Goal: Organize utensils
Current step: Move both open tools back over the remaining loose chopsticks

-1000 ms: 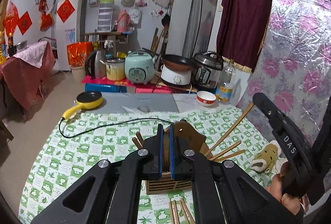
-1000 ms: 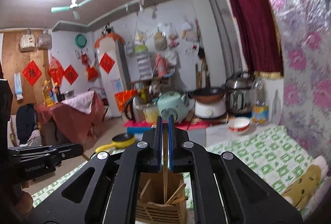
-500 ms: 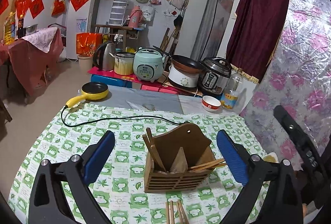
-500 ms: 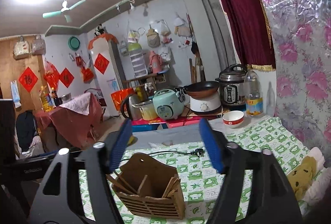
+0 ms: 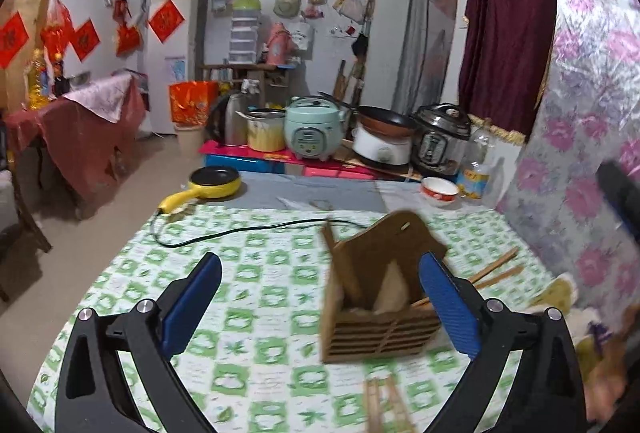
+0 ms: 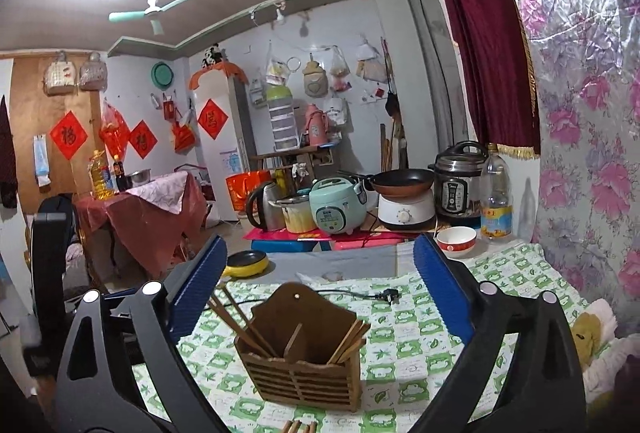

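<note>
Releasing a second ago, we now hold the left gripper (image 5: 320,307) wide and empty, the right gripper (image 6: 320,289) still opening, chopsticks (image 6: 347,343) dropped into the wooden utensil holder (image 6: 300,365) on the worktop (image 6: 404,381); loose pairs (image 5: 384,407) remain.

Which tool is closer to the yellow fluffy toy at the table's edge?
Right, I think. The right tool, jaws opening and empty, has the yellow plush toy just off its right side; the left tool sits farther left.
</note>
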